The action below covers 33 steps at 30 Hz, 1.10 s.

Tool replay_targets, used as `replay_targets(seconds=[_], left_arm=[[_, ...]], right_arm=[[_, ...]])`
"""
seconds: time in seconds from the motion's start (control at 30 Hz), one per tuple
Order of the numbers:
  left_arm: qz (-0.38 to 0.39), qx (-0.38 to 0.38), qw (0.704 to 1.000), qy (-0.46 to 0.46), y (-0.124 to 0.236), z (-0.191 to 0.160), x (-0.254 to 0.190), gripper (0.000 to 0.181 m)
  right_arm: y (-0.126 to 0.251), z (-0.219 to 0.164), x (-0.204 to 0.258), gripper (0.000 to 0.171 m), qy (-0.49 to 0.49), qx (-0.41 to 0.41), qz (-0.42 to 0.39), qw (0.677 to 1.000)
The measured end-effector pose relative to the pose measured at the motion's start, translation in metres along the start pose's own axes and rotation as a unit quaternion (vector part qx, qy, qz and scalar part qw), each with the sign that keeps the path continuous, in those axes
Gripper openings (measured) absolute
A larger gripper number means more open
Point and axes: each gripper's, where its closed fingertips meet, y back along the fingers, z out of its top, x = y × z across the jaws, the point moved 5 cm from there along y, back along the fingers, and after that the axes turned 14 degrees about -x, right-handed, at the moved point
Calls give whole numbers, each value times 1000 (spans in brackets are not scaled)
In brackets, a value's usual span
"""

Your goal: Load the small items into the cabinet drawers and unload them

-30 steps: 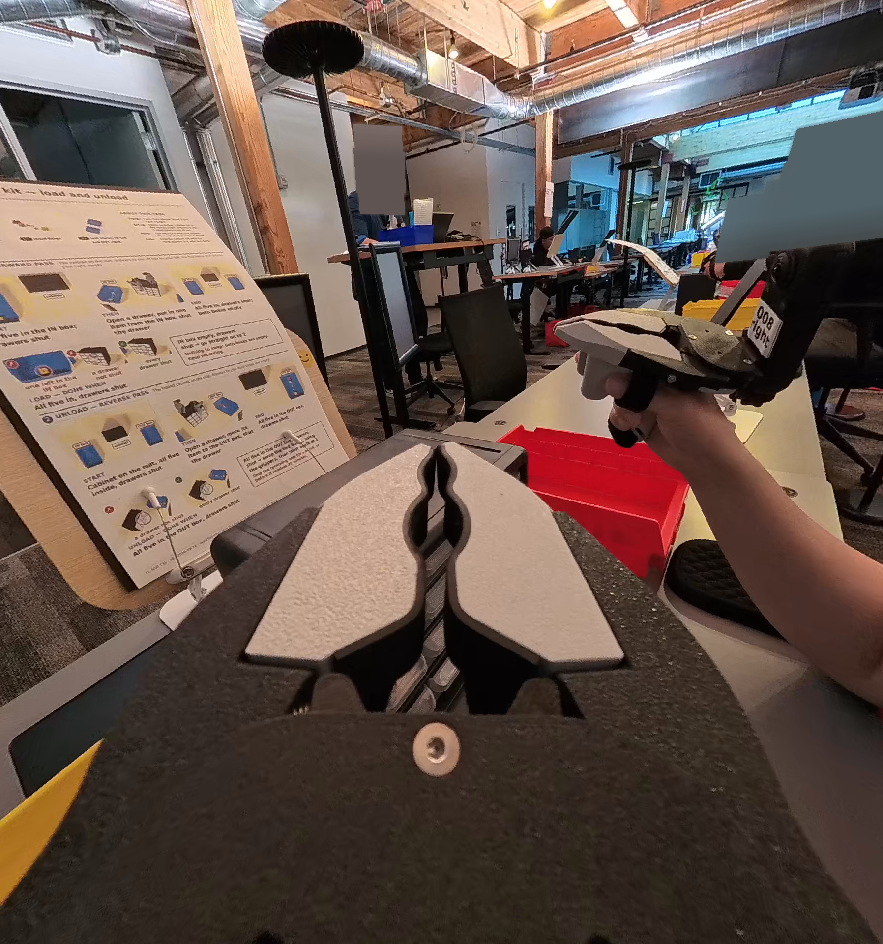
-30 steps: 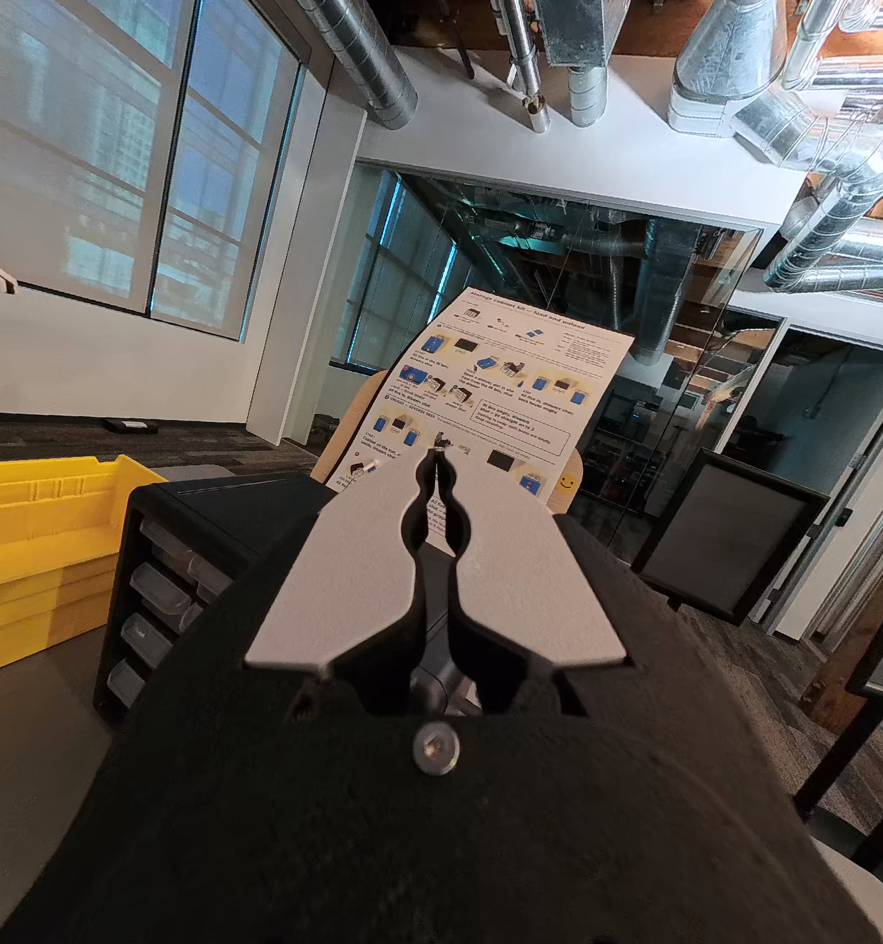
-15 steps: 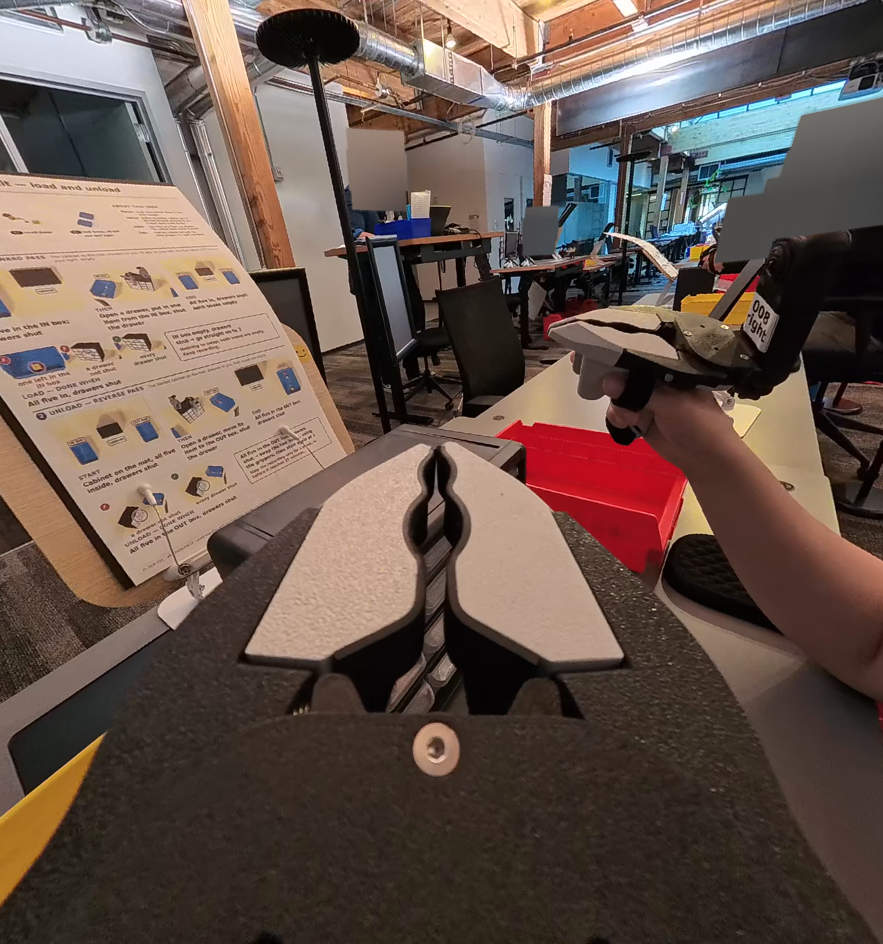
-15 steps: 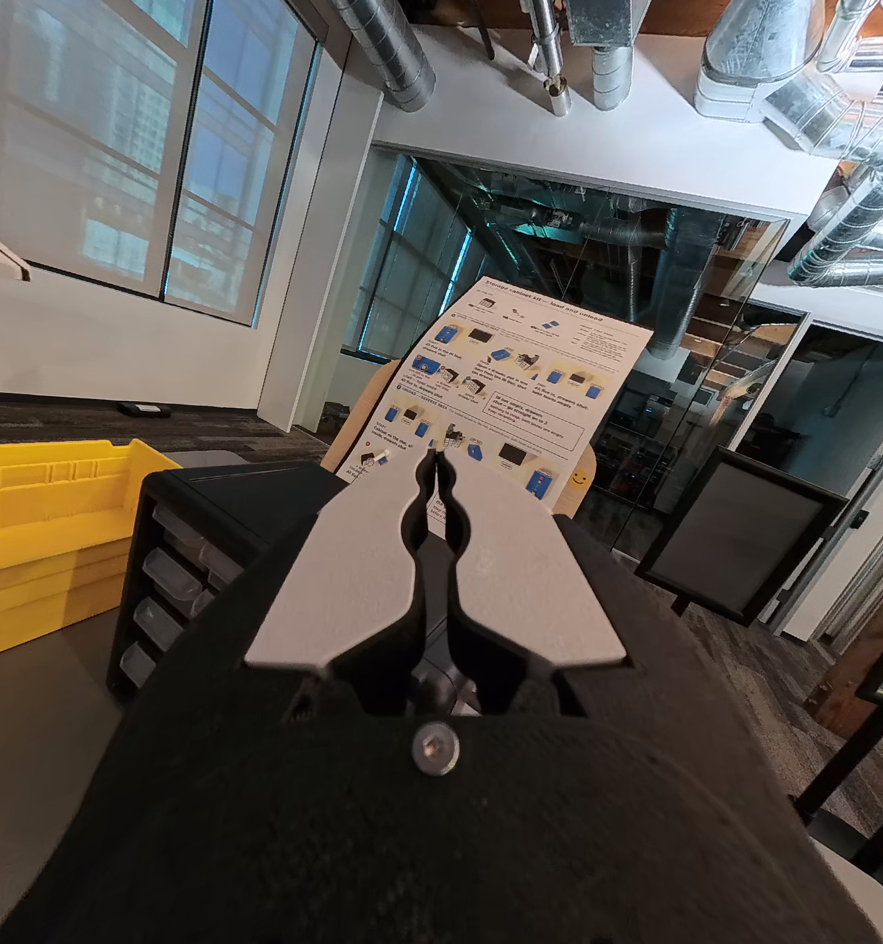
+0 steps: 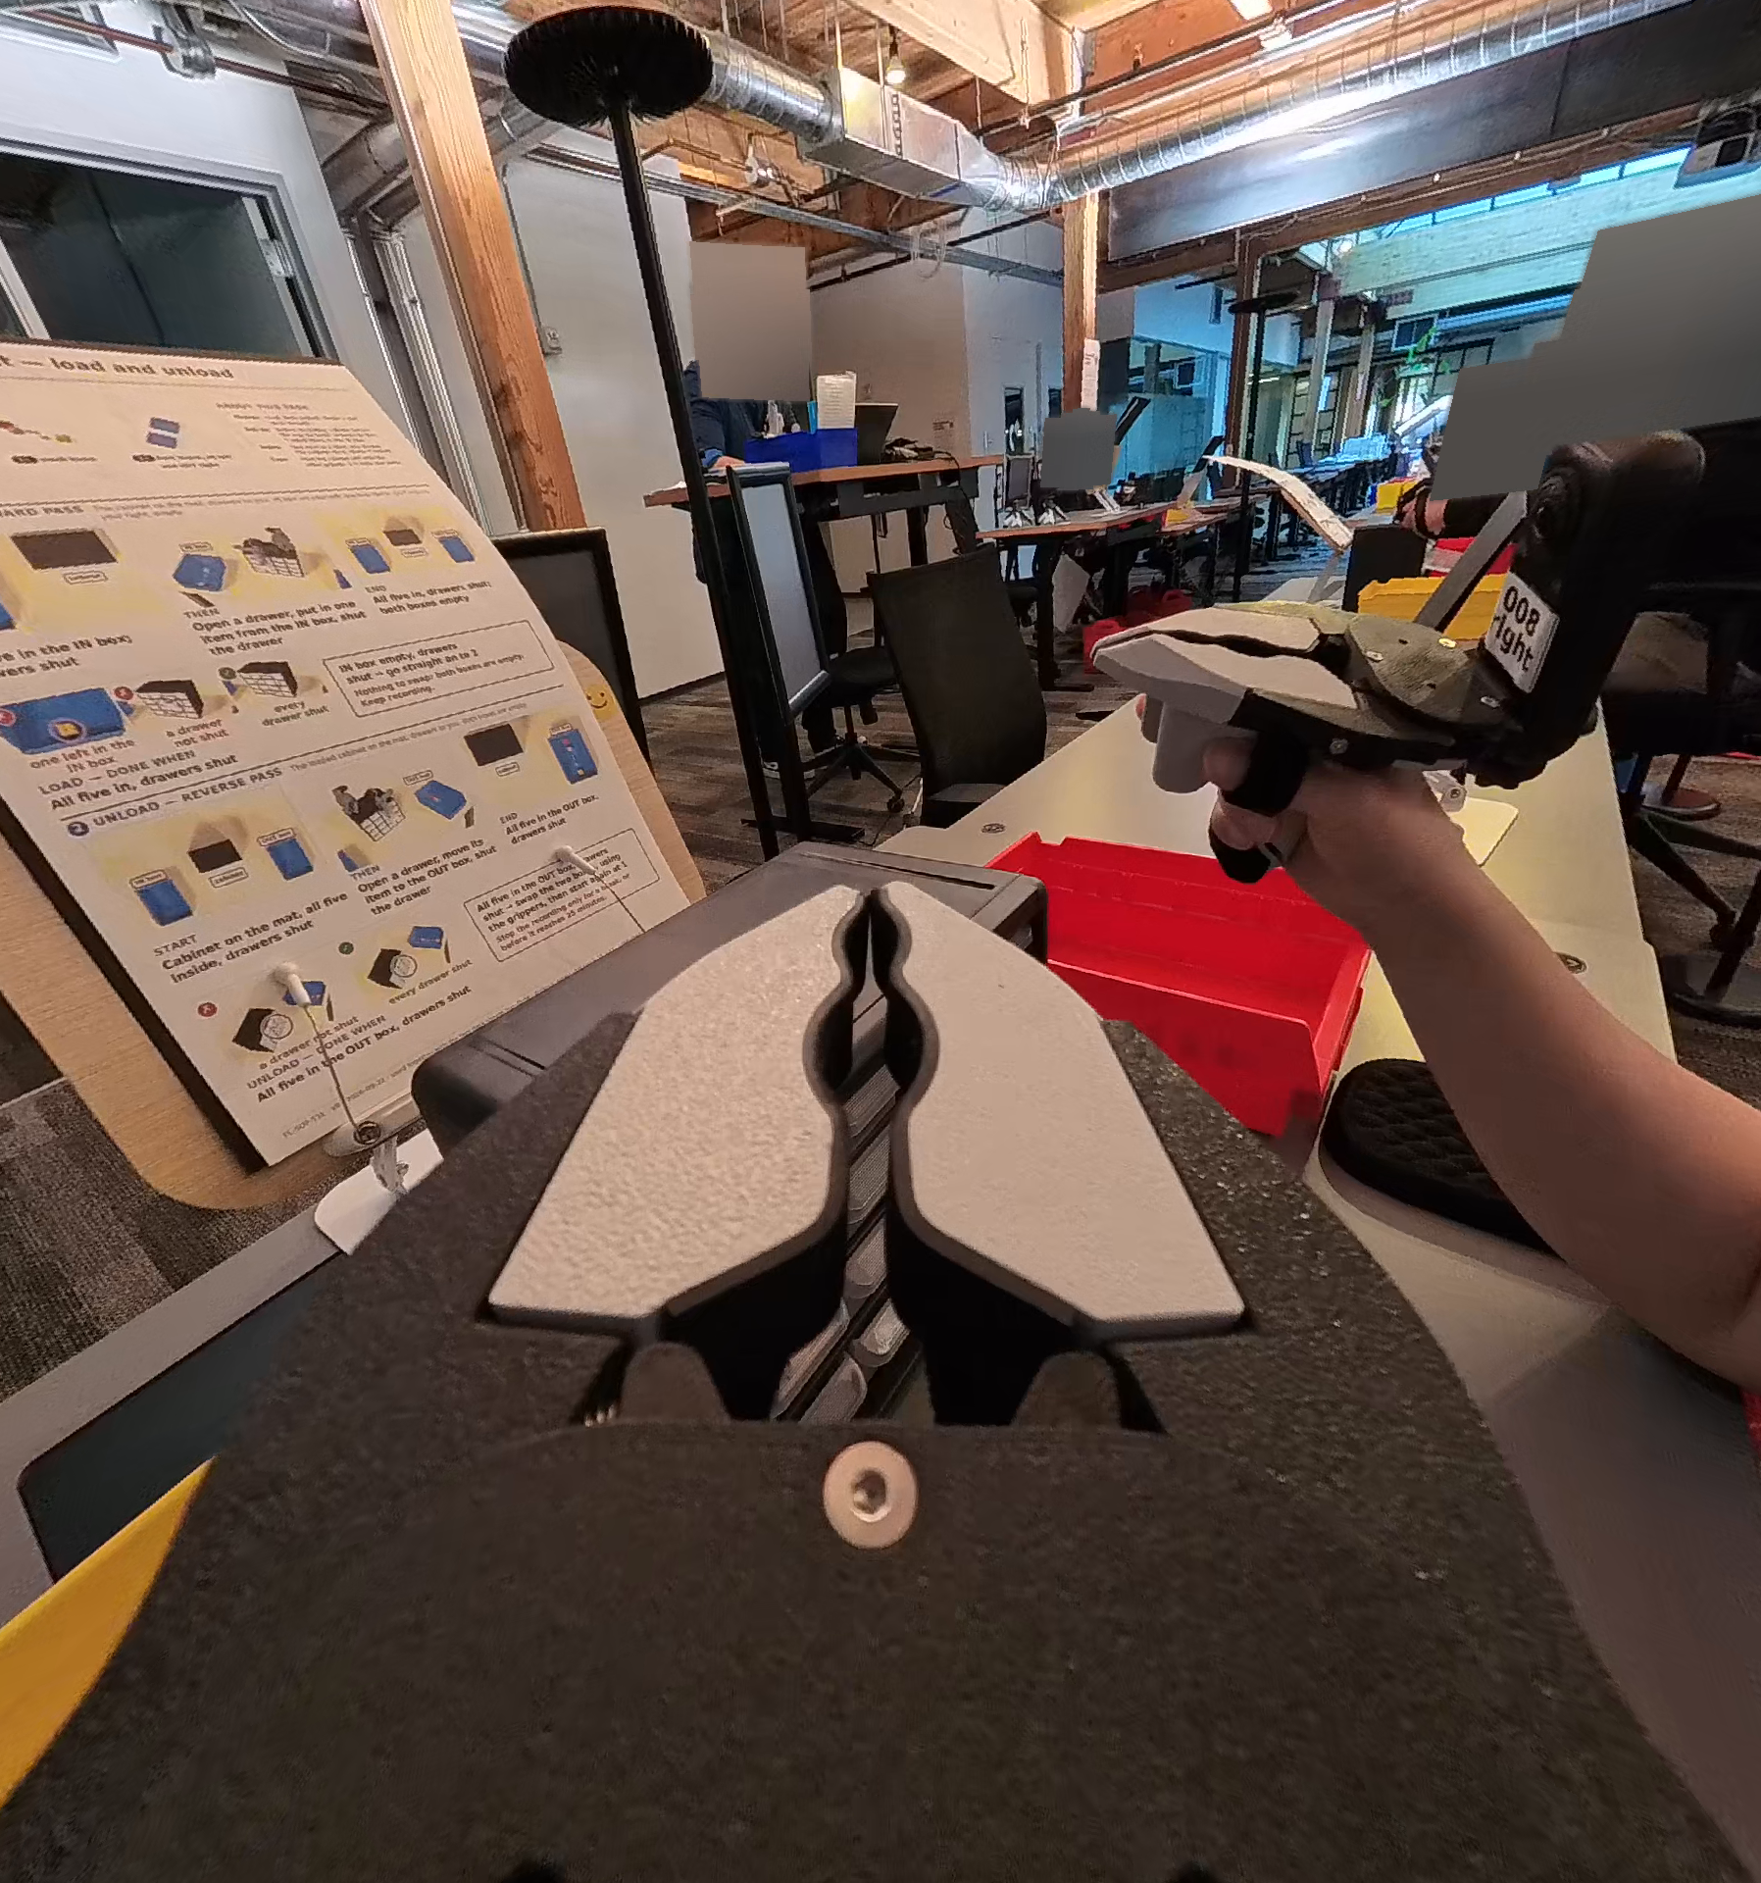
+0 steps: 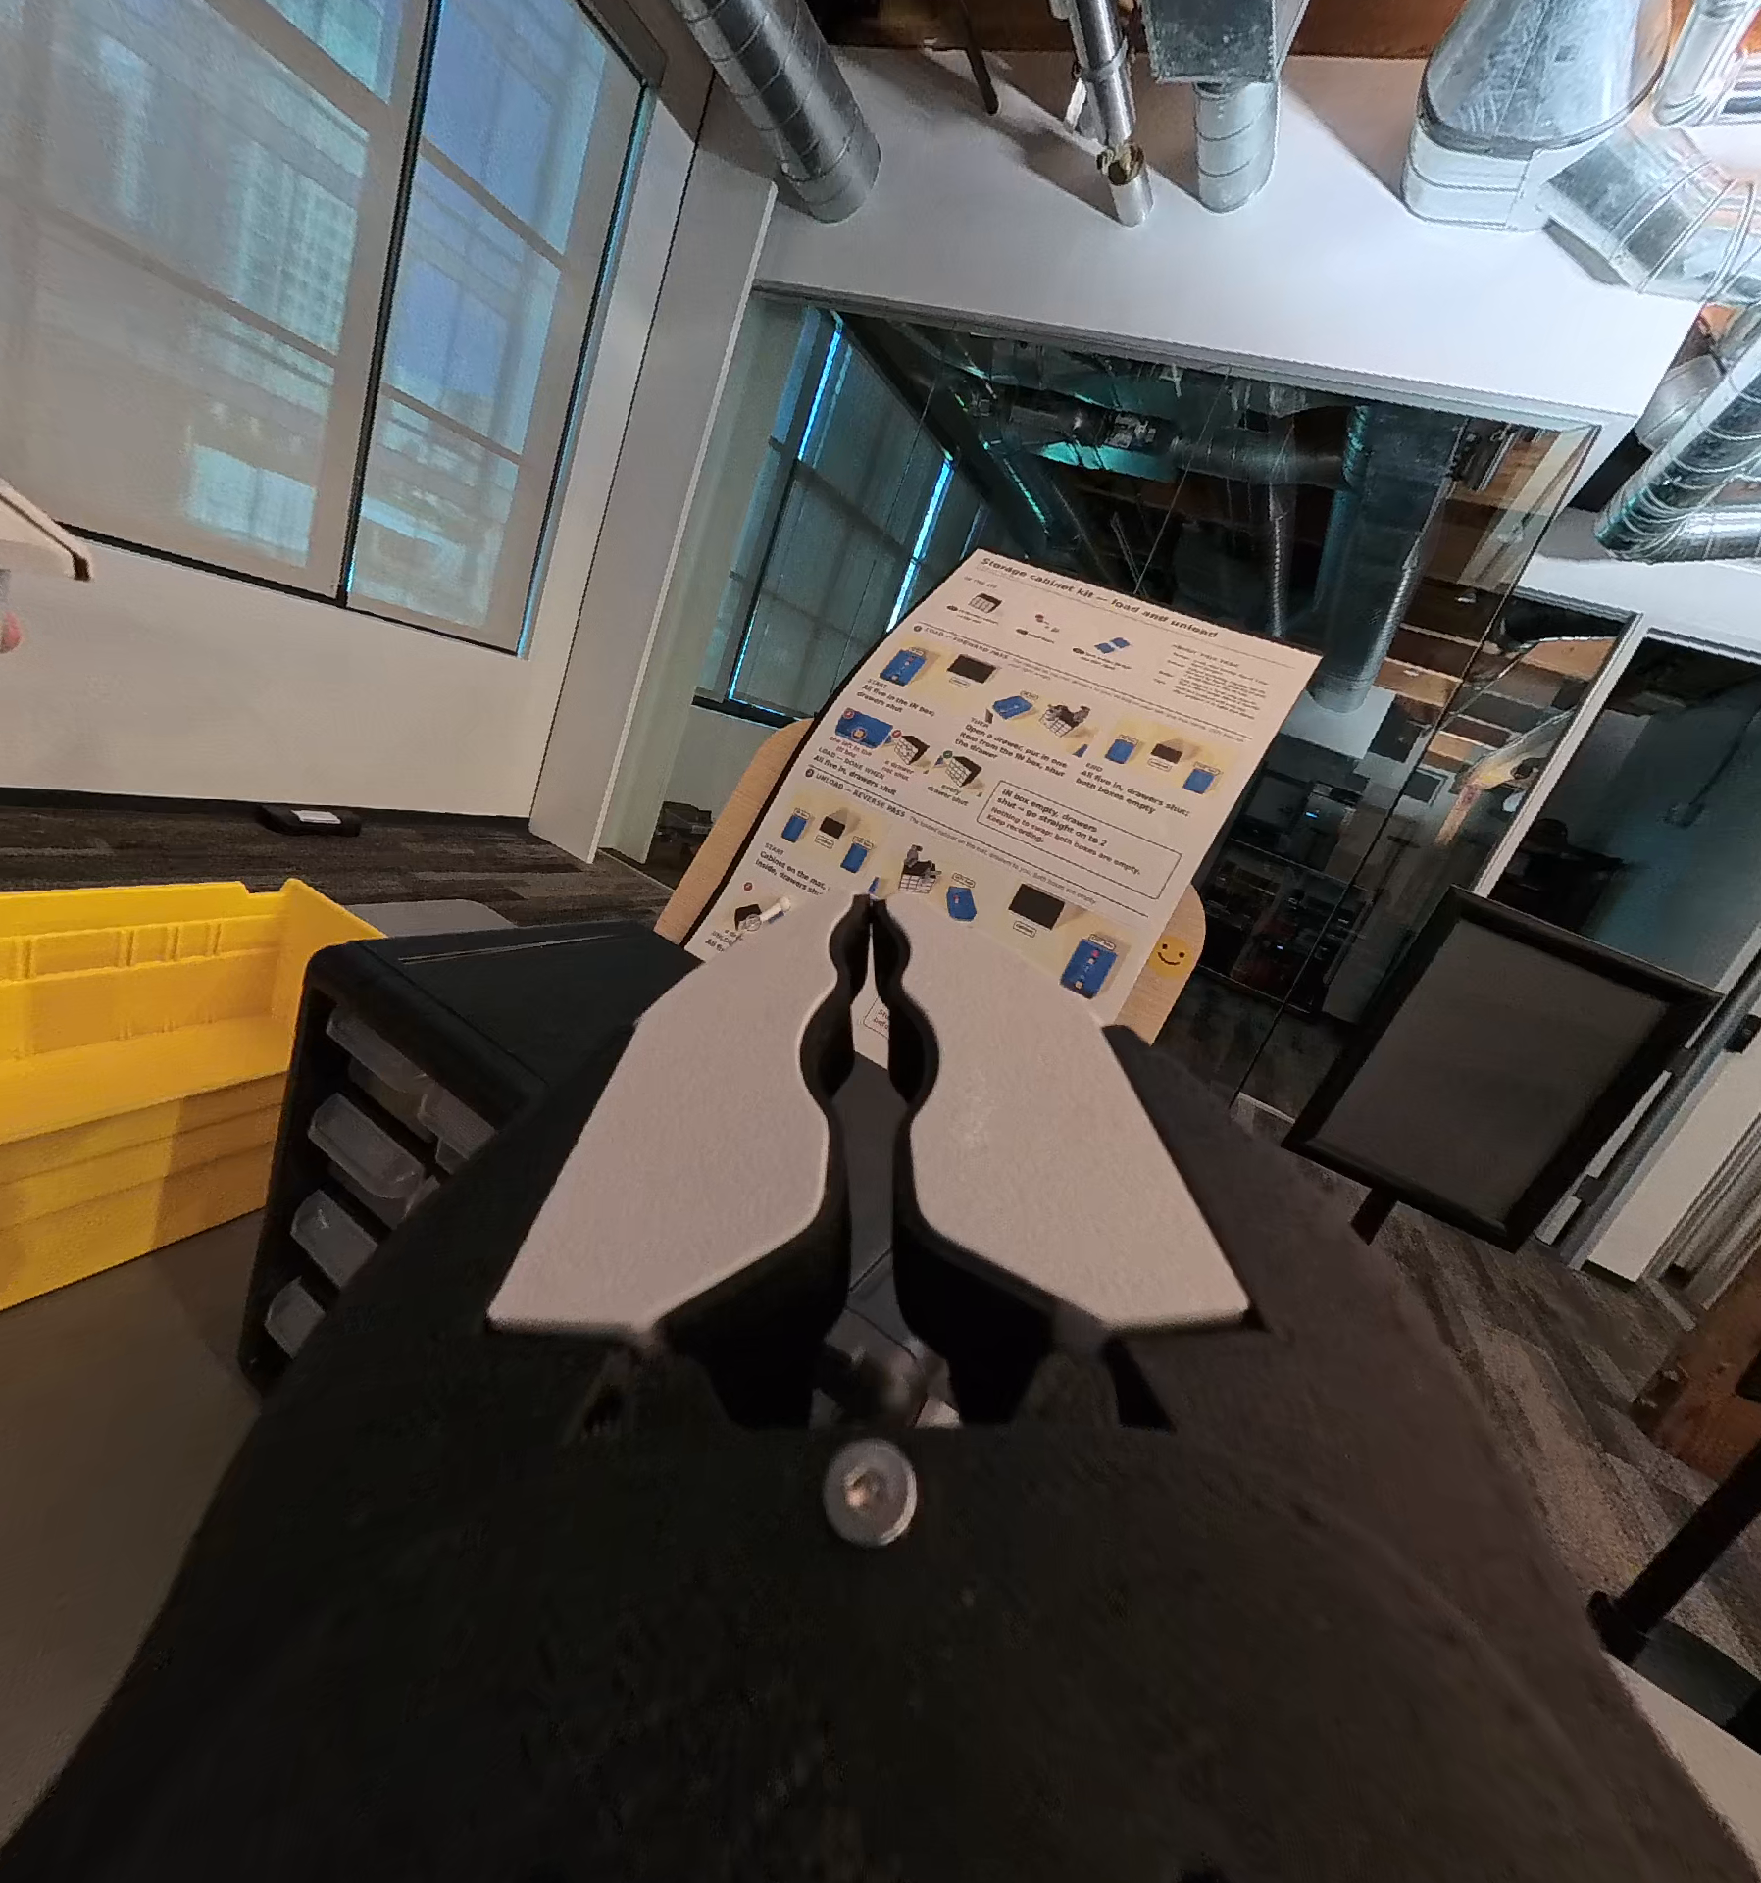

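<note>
Exposed wooden beams and silver ducts run across the top of both frames, over an open office with desks and chairs in the background of the left wrist view. Low in that view, the left tongs (image 5: 871,902) are clenched with their grey fingertips touching and nothing between them, held above the black drawer cabinet (image 5: 917,881), whose top shows just beyond the tips and whose clear drawers peek through the gap lower down. Right of the cabinet, a red bin (image 5: 1202,958) sits on the pale bench (image 5: 1569,886); a yellow corner fills the lower left edge. At centre right a person's hand (image 5: 1335,846) holds the right tongs (image 5: 1121,652) in the air, also clenched and empty. An instruction board (image 5: 245,734) leans at the left. In the right wrist view, the right tongs (image 6: 868,907) are pressed together at centre frame, the cabinet (image 6: 428,1039) stands at centre left with its drawers pushed in, and a yellow bin (image 6: 112,1029) sits just beside it at the left edge. The board (image 6: 1060,774) stands behind. No small items can be made out in either view.
</note>
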Motion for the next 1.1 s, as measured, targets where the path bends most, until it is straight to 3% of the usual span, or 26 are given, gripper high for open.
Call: replay_targets(seconds=[0.83, 1.1], left_arm=[[-5, 18, 1000, -4, -5, -7, -3, 0], [-11, 79, 997, -21, -13, -30, -3, 0]], right_arm=[[-3, -1, 7, 1, 7, -1, 17, 1000], [-3, -2, 8, 2, 14, 5, 18, 1000]])
